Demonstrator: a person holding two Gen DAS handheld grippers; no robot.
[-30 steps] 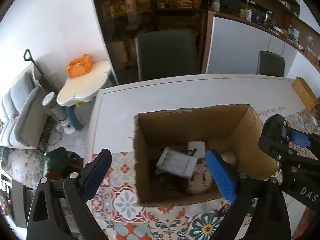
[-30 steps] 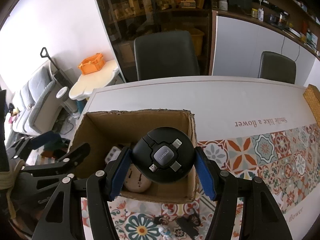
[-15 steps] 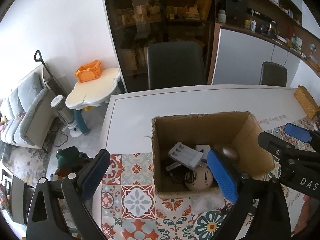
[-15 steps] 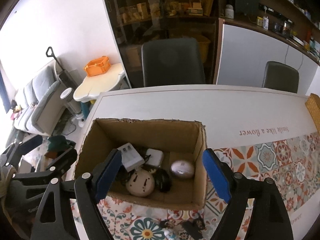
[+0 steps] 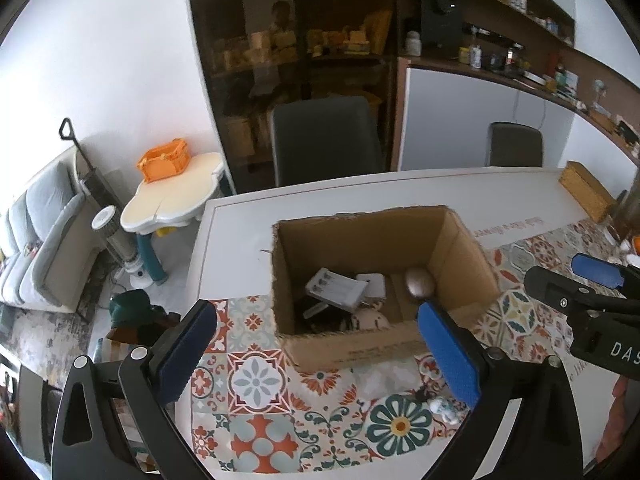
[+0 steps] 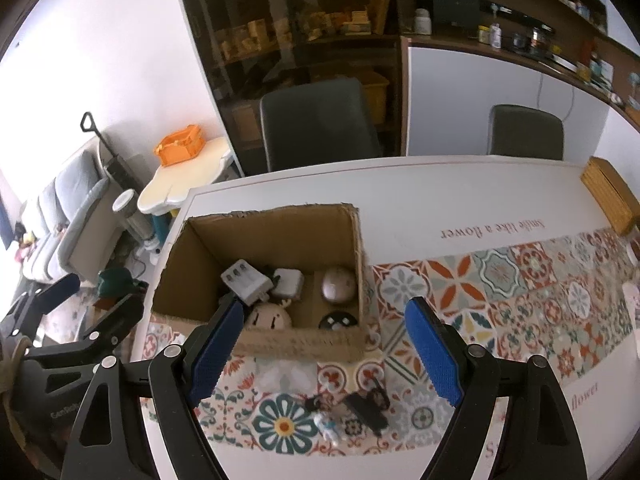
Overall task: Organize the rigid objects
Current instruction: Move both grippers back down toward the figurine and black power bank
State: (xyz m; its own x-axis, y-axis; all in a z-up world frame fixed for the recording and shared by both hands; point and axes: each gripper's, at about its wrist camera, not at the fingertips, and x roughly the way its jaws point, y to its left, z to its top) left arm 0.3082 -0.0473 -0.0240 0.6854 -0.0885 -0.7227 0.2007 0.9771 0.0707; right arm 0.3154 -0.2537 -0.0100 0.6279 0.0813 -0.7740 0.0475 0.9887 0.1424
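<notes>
My right claw: my right gripper (image 6: 326,346) is spread wide with nothing between its blue pads (image 6: 430,354), hanging above the near wall of the cardboard box (image 6: 260,236).
My left claw: my left gripper (image 5: 320,354) is also released and empty, its pads wide apart over the patterned tablecloth (image 5: 256,380) at the near left of the box.
Cardboard box: open-topped, standing on the table (image 6: 420,196) near its left edge, half on the white strip and half on the tile pattern.
Inside the box, left: a white battery charger (image 6: 244,280) lying tilted, touching a white square adapter (image 6: 289,282) to its right.
Inside the box, near side: a round beige face-shaped piece (image 6: 270,317), partly hidden behind my right claw's left pad.
Inside the box, right: a rounded metallic-brown object (image 6: 339,285) against the right wall, and just in front of it the black round cable hub (image 6: 338,320) in the near right corner.
Still on the cloth: near the table's front edge, in front of the box, a small white-and-blue figurine (image 6: 328,426) and a black clip-like item (image 6: 370,404) just beside it, between my right claw's fingers in view.
Far right table edge: a wooden slatted box (image 6: 612,196).
</notes>
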